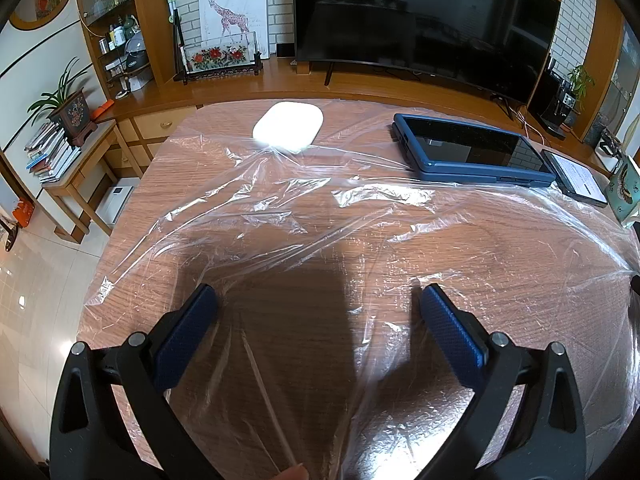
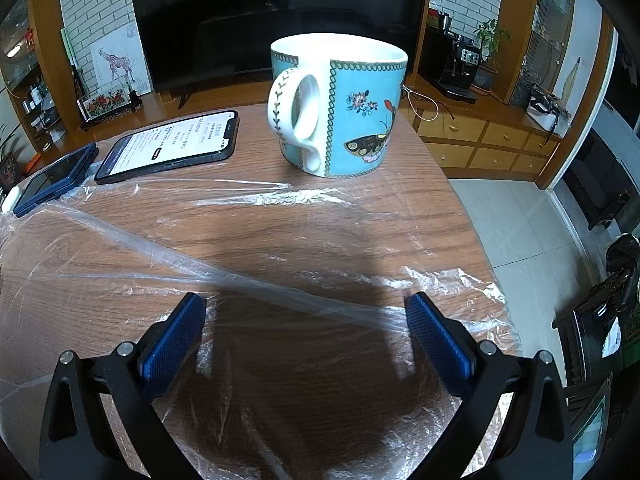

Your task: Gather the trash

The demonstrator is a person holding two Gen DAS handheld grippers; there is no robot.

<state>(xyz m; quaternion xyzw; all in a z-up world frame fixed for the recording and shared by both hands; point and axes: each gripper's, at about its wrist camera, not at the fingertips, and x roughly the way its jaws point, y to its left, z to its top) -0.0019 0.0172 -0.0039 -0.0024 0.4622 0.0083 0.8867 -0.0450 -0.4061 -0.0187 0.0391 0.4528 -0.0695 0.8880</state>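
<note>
Jaws of left gripper (image 1: 318, 300) and right gripper (image 2: 306, 308) spread wide, empty, above clear plastic bag (image 1: 280, 216).

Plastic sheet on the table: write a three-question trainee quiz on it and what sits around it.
1. True or false: both claws are open.
2. Which item stands upright past the right claw: A phone, B mug, C tablet?
3. What clear material covers the table?

Key:
1. True; the left claw is open too.
2. B, the mug.
3. The plastic sheet.
</note>
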